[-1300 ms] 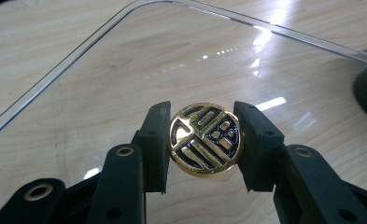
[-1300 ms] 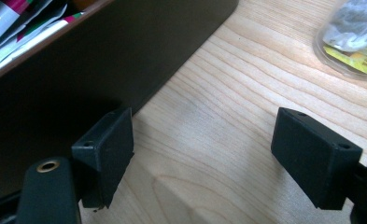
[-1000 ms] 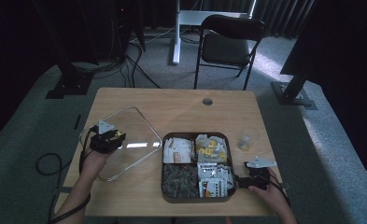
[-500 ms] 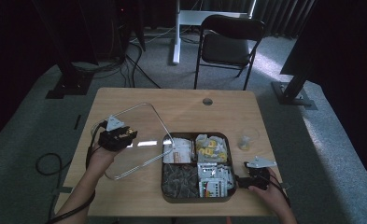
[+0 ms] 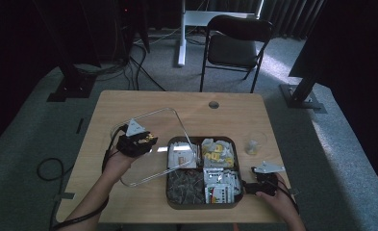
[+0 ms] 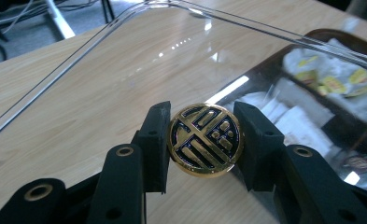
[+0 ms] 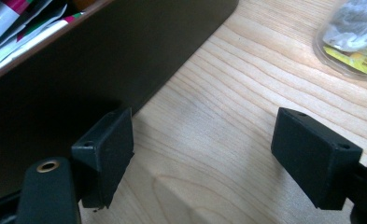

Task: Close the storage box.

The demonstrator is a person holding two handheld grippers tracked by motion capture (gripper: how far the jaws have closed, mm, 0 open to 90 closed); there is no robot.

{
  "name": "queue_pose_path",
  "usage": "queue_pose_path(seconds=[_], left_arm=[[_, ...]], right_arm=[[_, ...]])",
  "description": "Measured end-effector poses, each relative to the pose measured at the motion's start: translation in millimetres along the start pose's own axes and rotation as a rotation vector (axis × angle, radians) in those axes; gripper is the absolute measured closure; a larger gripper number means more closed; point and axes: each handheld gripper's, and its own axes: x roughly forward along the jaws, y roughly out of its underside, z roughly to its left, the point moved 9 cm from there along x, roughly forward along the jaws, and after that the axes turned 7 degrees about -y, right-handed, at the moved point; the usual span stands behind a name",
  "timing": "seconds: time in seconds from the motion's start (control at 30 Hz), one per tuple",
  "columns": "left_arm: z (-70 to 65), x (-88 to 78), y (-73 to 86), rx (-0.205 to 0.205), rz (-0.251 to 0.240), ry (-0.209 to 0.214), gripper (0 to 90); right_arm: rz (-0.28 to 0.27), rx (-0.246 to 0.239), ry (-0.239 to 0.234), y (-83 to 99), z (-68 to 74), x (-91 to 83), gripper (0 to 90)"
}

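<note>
Fingers (image 6: 155, 140) of left gripper (image 5: 137, 140) clamped on round gold knob (image 6: 204, 139) of clear lid (image 5: 150, 144); lid held tilted over left table (image 5: 129, 103), right edge overlapping dark tray (image 5: 177, 201). Tray contents blurred through plastic. Right gripper (image 7: 202, 158) spread wide, holding nothing, beside tray's near right corner. Small cup (image 5: 255, 142) far right, contents unclear.

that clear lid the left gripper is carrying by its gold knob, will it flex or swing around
The clear lid looks like thin, rigid plastic, so probably light and slightly flexy at the rim. The left gripper grips just the round gold knob, so the lid could pivot or tilt. One edge already hangs over the tray and may catch.
</note>
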Motion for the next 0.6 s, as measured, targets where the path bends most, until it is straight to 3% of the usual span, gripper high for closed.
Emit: queue_pose_path(seconds=[0.27,0.6], left_arm=[[-29.3,2.6,-14.5,0.031,-0.026,0.054,59.0],[-61.3,9.9,-24.1,0.075,-0.023,0.110,59.0]], right_arm=[[0.001,0.001,-0.001,0.1,0.1,0.0,20.4],[0.001,0.000,-0.001,0.0,0.0,-0.1,20.3]])
